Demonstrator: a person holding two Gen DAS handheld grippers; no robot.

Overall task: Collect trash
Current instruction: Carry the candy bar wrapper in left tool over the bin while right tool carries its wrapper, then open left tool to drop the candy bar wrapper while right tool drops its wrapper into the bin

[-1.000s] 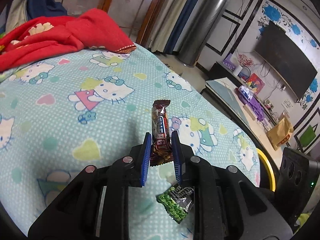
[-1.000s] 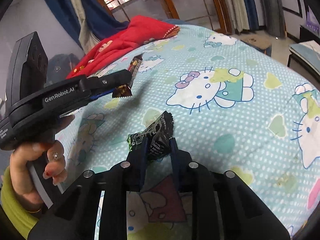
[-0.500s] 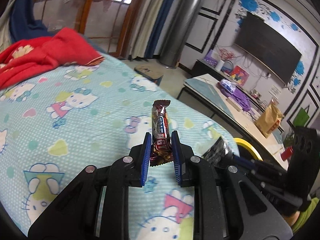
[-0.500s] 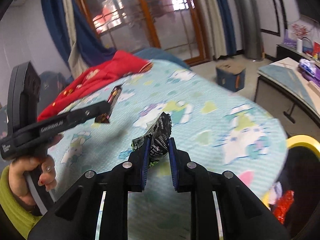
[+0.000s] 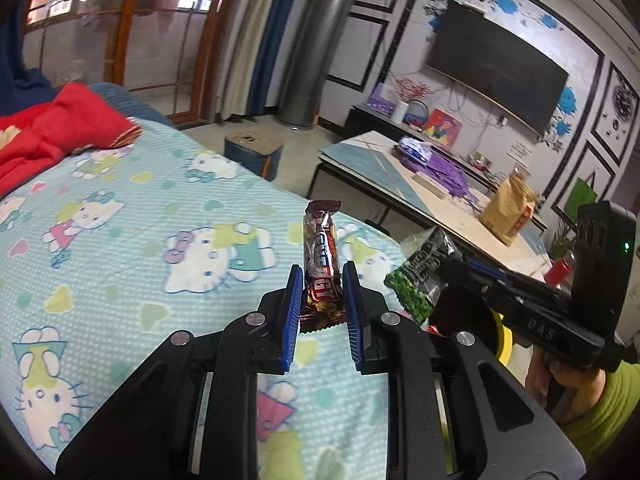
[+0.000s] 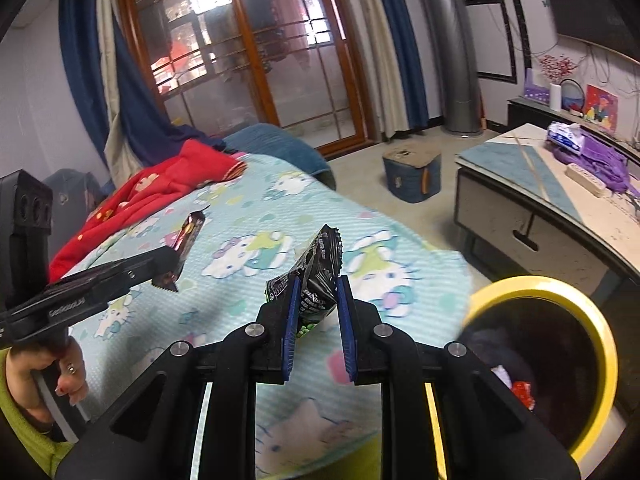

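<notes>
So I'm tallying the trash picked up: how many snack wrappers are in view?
2. A brown candy bar wrapper in the left gripper, a green-black snack packet in the right gripper. More may sit in the yellow-rimmed bin.

Brown choc bar wrapper (image 5: 322,264) upright, green-black snack pkt (image 6: 318,276) tilted, both clamped

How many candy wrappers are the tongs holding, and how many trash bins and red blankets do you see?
Wrappers held in tongs: 2, the brown candy bar wrapper and the black and green snack packet
Yellow-rimmed trash bin: 1
Red blanket: 1
Total: 4
</notes>
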